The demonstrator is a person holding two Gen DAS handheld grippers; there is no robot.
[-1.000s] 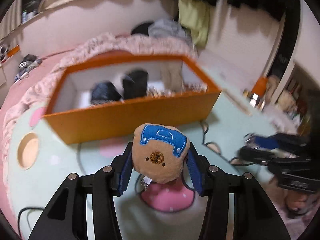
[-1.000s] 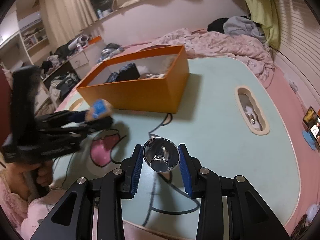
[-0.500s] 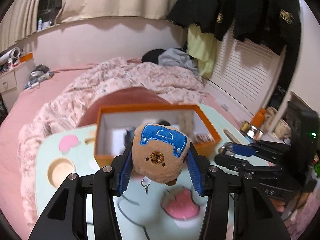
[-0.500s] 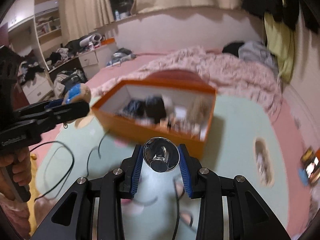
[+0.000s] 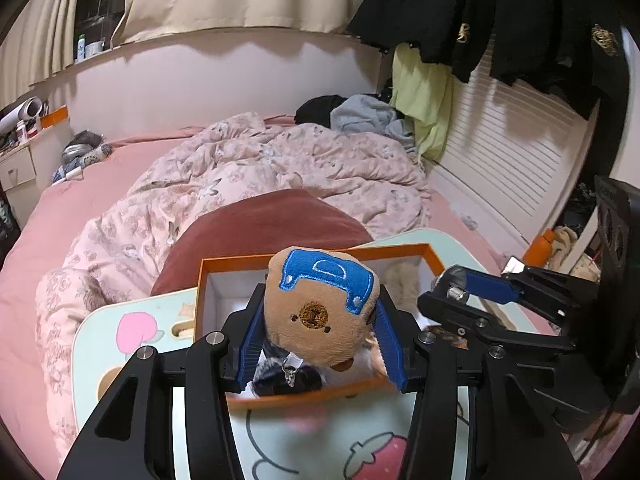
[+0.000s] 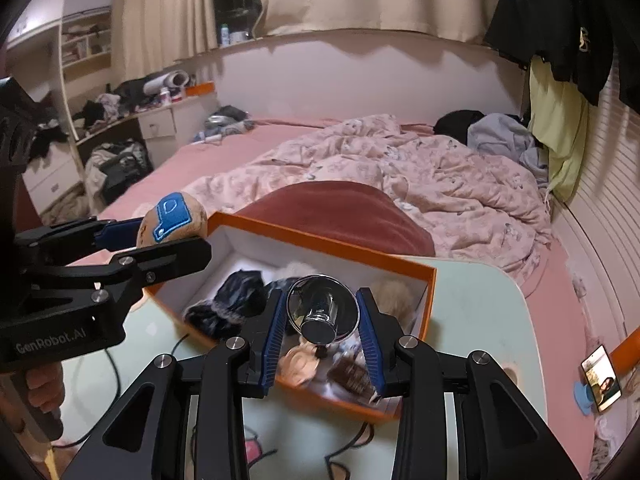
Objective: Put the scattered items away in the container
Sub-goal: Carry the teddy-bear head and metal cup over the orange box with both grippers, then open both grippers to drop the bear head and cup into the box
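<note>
My left gripper (image 5: 318,344) is shut on a brown plush bear keychain (image 5: 320,316) with a blue patch, held above the open orange box (image 5: 232,262). The bear also shows in the right wrist view (image 6: 172,220) over the box's left corner. My right gripper (image 6: 323,338) is shut on a shiny chrome cup-shaped piece (image 6: 322,312), held over the orange box (image 6: 352,250). The right gripper appears in the left wrist view (image 5: 464,292) at the box's right side. Dark fabric items (image 6: 236,300) and a beige fluffy item (image 6: 392,296) lie inside the box.
The box stands on a pale green table (image 6: 480,312) with cartoon prints and a black cable (image 6: 116,380). Behind is a pink bed with a rumpled quilt (image 6: 400,168). A phone (image 6: 602,376) lies at the right. Clothes hang by the right wall.
Both grippers have risen and moved forward over the orange box, each still holding its item. The box now lies directly beneath the fingers.
</note>
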